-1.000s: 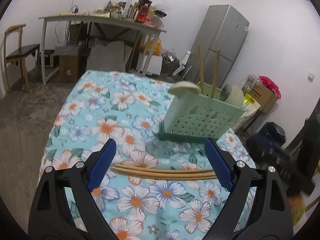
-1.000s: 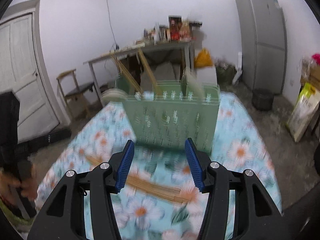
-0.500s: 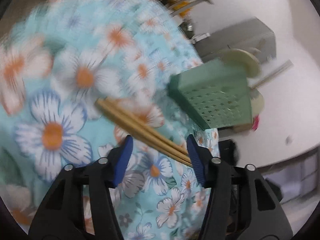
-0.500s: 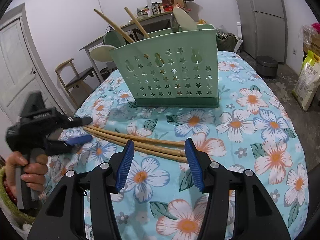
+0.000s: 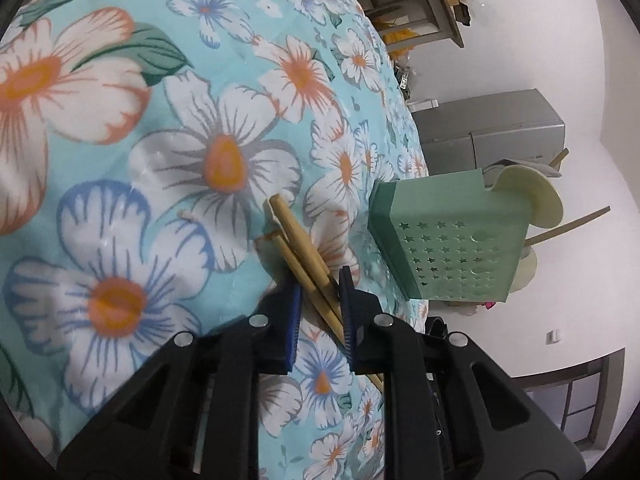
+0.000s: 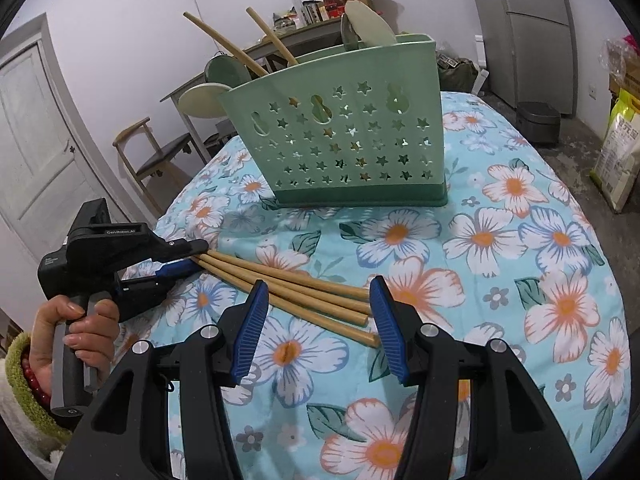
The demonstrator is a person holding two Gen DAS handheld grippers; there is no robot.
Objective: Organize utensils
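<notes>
Three wooden chopsticks (image 5: pixel 298 240) (image 6: pixel 300 284) lie side by side on the floral tablecloth (image 6: pixel 520 260). My left gripper (image 5: pixel 318 288) (image 6: pixel 188 258) is rolled on its side, and its jaws are closing on one end of the bundle with the blue pads touching the sticks. My right gripper (image 6: pixel 318 308) hovers open over the other ends, its pads clear of them. Behind stands the green star-punched utensil holder (image 6: pixel 348 140) (image 5: pixel 452 248), which holds two chopsticks (image 6: pixel 228 46) and several spoons (image 6: pixel 202 100).
A person's hand (image 6: pixel 80 328) in a green cuff holds the left gripper's handle. Off the table are a chair (image 6: pixel 156 152), a door (image 6: pixel 36 140), a cluttered desk (image 6: pixel 320 4), a grey fridge (image 6: pixel 532 32), a dark bin (image 6: pixel 538 122) and a yellow sack (image 6: pixel 618 148).
My left gripper dropped to the tablecloth, rolled sideways and narrowed its jaws around the chopsticks' end. My right gripper sank a little toward the other ends, its opening unchanged.
</notes>
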